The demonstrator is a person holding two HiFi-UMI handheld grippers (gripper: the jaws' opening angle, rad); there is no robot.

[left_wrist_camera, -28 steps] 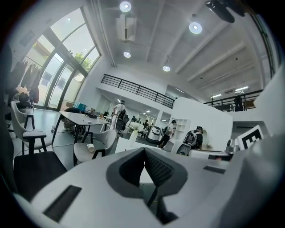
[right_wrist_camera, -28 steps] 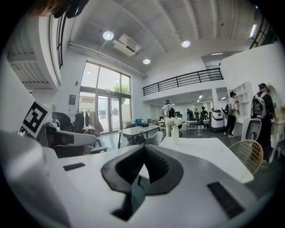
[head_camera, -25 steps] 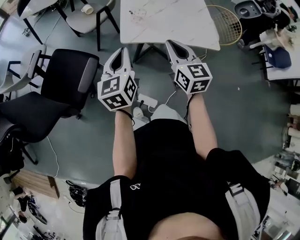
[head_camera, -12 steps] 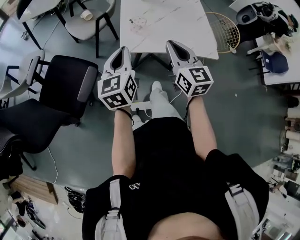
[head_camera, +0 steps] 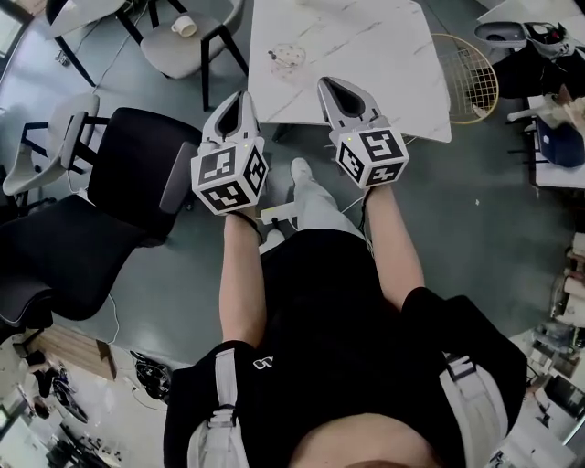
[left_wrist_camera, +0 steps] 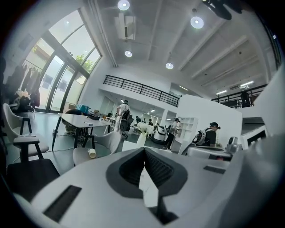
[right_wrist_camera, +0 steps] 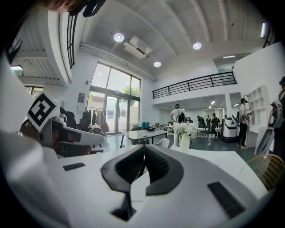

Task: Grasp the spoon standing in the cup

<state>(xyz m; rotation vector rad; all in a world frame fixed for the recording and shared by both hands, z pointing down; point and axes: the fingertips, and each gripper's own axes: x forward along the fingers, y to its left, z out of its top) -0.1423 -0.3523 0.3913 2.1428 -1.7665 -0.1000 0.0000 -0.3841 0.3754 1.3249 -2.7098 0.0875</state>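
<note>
No spoon standing in a cup shows in any view. A paper cup (head_camera: pixel 186 26) sits on a grey chair seat at the far left, and it appears again as the cup (left_wrist_camera: pixel 91 152) in the left gripper view; I see no spoon in it. My left gripper (head_camera: pixel 239 97) and right gripper (head_camera: pixel 331 86) are held side by side in front of the body, pointing at the near edge of a white marble table (head_camera: pixel 384 64). The jaws of the left gripper (left_wrist_camera: pixel 144 151) are shut with nothing between them. The right gripper (right_wrist_camera: pixel 144 149) is shut and empty too.
A black office chair (head_camera: pixel 137 174) stands left of my left gripper. A round wire basket (head_camera: pixel 471 78) lies right of the table. A small faint object (head_camera: pixel 288 57) rests on the tabletop. A vase of white flowers (right_wrist_camera: pixel 185 133) stands on the table ahead. People stand in the hall behind it.
The table has come closer and shows more in the head view, and the chair has slid right. One foot has stepped forward. Both grippers keep their pose and stay shut.
</note>
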